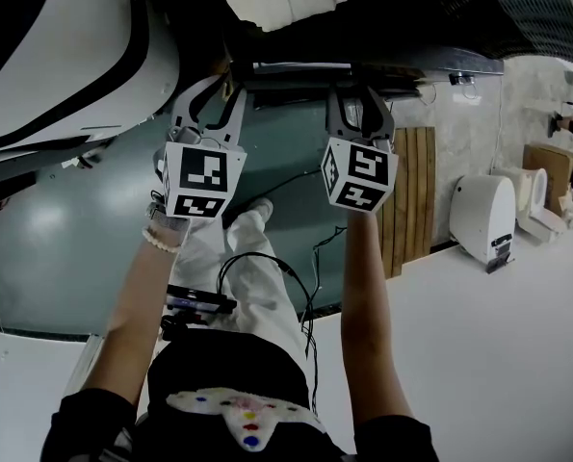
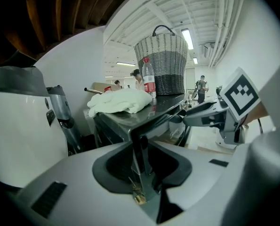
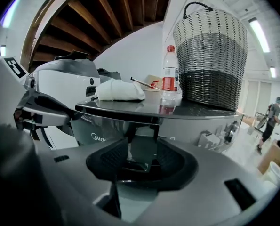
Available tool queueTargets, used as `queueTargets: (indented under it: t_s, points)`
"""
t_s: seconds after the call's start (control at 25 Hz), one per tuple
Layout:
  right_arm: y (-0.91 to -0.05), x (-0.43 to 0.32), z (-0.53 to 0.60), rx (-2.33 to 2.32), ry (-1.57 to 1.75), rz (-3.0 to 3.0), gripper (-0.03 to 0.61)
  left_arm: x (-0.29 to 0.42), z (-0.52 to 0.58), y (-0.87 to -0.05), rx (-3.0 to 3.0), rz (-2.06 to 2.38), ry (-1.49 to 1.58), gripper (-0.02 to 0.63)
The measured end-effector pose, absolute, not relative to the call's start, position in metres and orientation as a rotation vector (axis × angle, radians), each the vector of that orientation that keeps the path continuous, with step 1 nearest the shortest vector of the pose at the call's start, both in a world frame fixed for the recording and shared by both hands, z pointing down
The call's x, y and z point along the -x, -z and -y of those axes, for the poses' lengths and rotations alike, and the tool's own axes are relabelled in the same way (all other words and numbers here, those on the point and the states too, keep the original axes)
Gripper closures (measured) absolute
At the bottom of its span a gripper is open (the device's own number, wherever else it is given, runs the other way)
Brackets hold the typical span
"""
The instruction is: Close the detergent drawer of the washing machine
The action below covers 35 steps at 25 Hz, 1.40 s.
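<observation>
The dark grey washing machine (image 1: 382, 65) stands just ahead of both grippers; its glossy top panel (image 3: 177, 121) carries a logo. I cannot pick out a protruding detergent drawer; the panel front looks flush. My left gripper (image 1: 207, 104) is open, its jaws (image 2: 144, 173) parted in front of the machine's left corner (image 2: 144, 114), with nothing gripped. My right gripper (image 1: 358, 99) is open too, close to the panel's front, and only the panel shows through its gap (image 3: 142, 159). Each gripper appears in the other's view: the right one (image 2: 210, 117), the left one (image 3: 41, 112).
On the machine's top lie a white cloth (image 3: 118, 89), a plastic bottle (image 3: 170, 72) and a woven basket (image 3: 210, 55). A large white housing (image 1: 65, 56) stands at the left. On the floor to the right are a wooden board (image 1: 411, 195), a white appliance (image 1: 486, 215) and cables (image 1: 296, 181).
</observation>
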State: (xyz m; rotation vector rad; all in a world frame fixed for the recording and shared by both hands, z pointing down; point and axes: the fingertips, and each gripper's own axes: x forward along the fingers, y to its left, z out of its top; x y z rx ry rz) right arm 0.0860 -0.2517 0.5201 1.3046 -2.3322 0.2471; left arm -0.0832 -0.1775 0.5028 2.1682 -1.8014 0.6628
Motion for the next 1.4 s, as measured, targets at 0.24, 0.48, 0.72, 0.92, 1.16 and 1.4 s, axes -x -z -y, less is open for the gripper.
queueTargets:
  t_s: [0.24,0.48,0.72,0.92,1.16,1.4]
  points:
    - [-0.521,-0.080,0.262,-1.311,-0.256,2.327,0.388,0.091,0.187,-0.506,-2.140,1.823,-0.669,0.502]
    - [-0.521,-0.077,0.266,-1.305,-0.260,2.325,0.388,0.092,0.191,-0.506,-2.152,1.817,-0.705,0.497]
    - [-0.519,-0.078,0.265,-1.309,-0.262,2.324,0.390,0.089,0.190,-0.504,-2.187,1.772,-0.660,0.497]
    - [-0.512,-0.074,0.250,-1.290,-0.211,2.318,0.467,0.078,0.177,-0.499,-2.247,1.720,-0.667,0.506]
    - [-0.488,-0.070,0.222,-1.304,-0.148,2.322,0.575,0.072,0.163,-0.472,-2.295,1.707,-0.601,0.594]
    - [-0.463,-0.075,0.194,-1.348,-0.238,2.355,0.576,0.067,0.146,-0.443,-2.349,1.667,-0.579,0.601]
